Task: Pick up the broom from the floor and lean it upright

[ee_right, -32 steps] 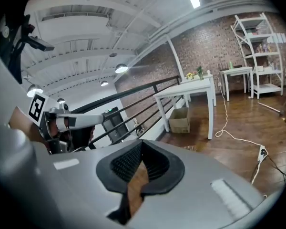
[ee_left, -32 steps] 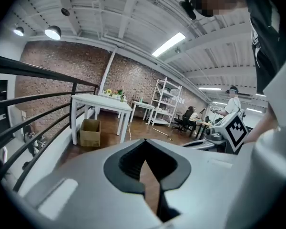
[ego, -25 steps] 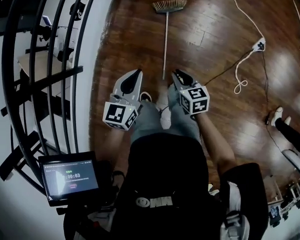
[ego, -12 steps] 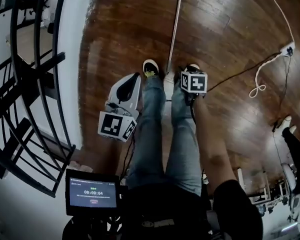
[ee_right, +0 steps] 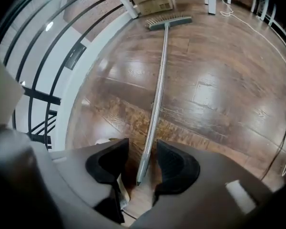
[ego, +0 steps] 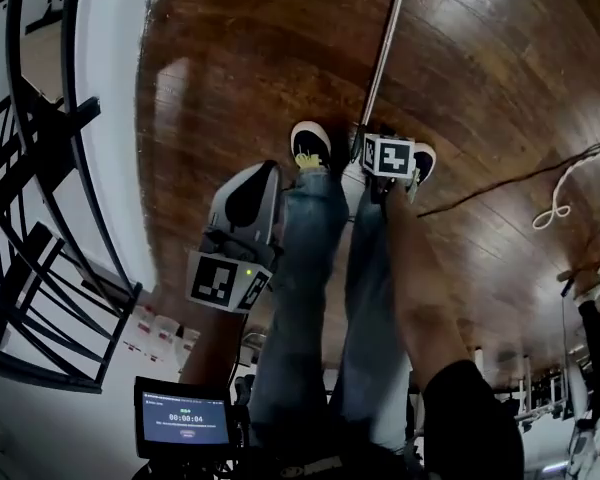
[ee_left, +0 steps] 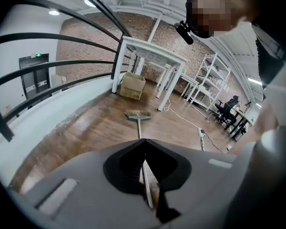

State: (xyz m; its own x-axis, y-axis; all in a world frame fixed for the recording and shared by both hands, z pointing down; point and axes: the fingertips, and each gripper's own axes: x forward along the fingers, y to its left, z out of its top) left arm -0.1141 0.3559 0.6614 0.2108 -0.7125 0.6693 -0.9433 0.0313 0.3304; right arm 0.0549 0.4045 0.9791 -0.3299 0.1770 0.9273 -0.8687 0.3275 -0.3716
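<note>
The broom lies flat on the wooden floor. Its brush head (ee_right: pixel 170 21) is far off and its metal handle (ee_right: pixel 155 104) runs back toward me. The handle (ego: pixel 382 56) ends between my shoes. My right gripper (ee_right: pixel 142 149) points steeply down with the handle's near end between its open jaws. They have just been opening and the pads stand clear of the metal. In the head view the right gripper (ego: pixel 370 140) sits under its marker cube. My left gripper (ego: pixel 263 171) hangs left of my leg, shut and empty. The left gripper (ee_left: pixel 144 140) faces the broom head (ee_left: pixel 137 114).
A black railing (ego: pixel 40 218) and a white ledge run along the left. Cables (ego: pixel 525 183) trail over the floor at right. My shoes (ego: pixel 310 143) flank the handle's end. A cardboard box (ee_left: pixel 133 85) and a white table (ee_left: pixel 152 56) stand beyond the broom head. A small screen (ego: pixel 185 418) sits at my waist.
Both grippers have dropped toward the floor as I bent down. The right one now straddles the handle's end, jaws wider. The broom head has left the head view.
</note>
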